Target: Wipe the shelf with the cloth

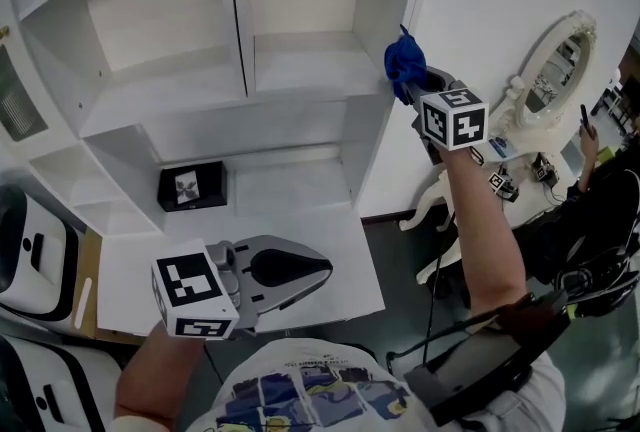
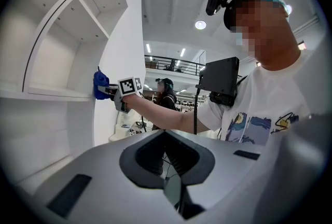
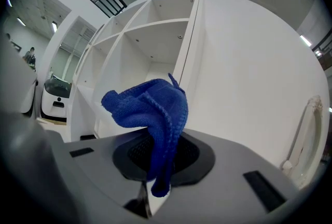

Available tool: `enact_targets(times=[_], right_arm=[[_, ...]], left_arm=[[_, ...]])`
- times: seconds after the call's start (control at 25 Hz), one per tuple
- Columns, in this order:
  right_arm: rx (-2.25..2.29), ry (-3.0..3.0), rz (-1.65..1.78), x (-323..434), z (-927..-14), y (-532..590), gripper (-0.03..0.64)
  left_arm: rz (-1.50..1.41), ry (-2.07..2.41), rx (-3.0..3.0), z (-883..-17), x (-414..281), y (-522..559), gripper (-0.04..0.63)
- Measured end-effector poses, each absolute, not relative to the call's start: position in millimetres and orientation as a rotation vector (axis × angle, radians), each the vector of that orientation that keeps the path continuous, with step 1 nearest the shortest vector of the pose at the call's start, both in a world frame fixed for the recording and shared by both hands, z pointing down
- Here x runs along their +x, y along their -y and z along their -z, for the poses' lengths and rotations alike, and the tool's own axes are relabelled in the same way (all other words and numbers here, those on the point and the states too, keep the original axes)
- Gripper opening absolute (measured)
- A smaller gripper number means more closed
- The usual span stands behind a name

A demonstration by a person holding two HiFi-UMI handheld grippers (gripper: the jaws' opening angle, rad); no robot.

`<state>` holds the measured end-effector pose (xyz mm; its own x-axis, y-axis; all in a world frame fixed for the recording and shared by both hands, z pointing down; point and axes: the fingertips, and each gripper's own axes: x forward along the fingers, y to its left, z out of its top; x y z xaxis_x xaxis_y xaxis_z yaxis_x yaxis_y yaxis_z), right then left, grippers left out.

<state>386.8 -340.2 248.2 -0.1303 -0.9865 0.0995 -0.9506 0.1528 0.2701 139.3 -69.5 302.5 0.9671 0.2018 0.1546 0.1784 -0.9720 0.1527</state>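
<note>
A blue cloth (image 1: 403, 63) is bunched in my right gripper (image 1: 414, 80), which is shut on it. It hangs at the right outer edge of the white shelf unit (image 1: 300, 60), level with the upper right compartment. In the right gripper view the cloth (image 3: 150, 111) droops over the jaws of that gripper (image 3: 165, 140), with the shelf compartments (image 3: 155, 41) behind. My left gripper (image 1: 322, 268) is shut with nothing in it, low over the unit's bottom ledge (image 1: 290, 195). The left gripper view shows its closed tips (image 2: 165, 135), and beyond them the cloth (image 2: 100, 85) against the shelf side.
A small black box (image 1: 192, 185) sits at the back of the bottom ledge. A white machine (image 1: 30, 250) stands at the left. An ornate white mirror and dresser (image 1: 553, 70) stand to the right of the shelf wall, with a person (image 1: 600, 190) beside them.
</note>
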Motion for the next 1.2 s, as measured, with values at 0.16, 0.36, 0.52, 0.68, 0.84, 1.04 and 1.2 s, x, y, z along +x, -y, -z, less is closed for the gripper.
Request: enact_targets(times=[0.16,0.36,0.52,0.68,0.84,1.04,1.2], right_arm=[[1.872,2.176,0.164,386,-269,341,0.063],[1.866,2.171,0.139,384,-285,340,0.063],[1.86,2.168,0.12,384,-295,342,0.063],[1.868,2.168,0.116,384,-297,342,0.063],[1.882,2.176,0.104,381,-297,341,0.063],[1.864,2.206,0.089,371,-299,341,0.063],[1.819,2.233,0.088,349,-304,347,0.063]], left_arm=[[-0.258,-0.293,2.976,-305,139,70,0.012],[-0.26,-0.291,2.973,-309,136,70,0.012],[-0.258,-0.285,2.968,-310,135,73,0.012],[-0.258,-0.278,2.964,-310,133,72,0.012],[-0.247,-0.267,2.964,-310,129,71,0.011],[-0.247,-0.254,2.962,-312,124,68,0.012],[-0.244,-0.242,2.961,-312,119,68,0.012]])
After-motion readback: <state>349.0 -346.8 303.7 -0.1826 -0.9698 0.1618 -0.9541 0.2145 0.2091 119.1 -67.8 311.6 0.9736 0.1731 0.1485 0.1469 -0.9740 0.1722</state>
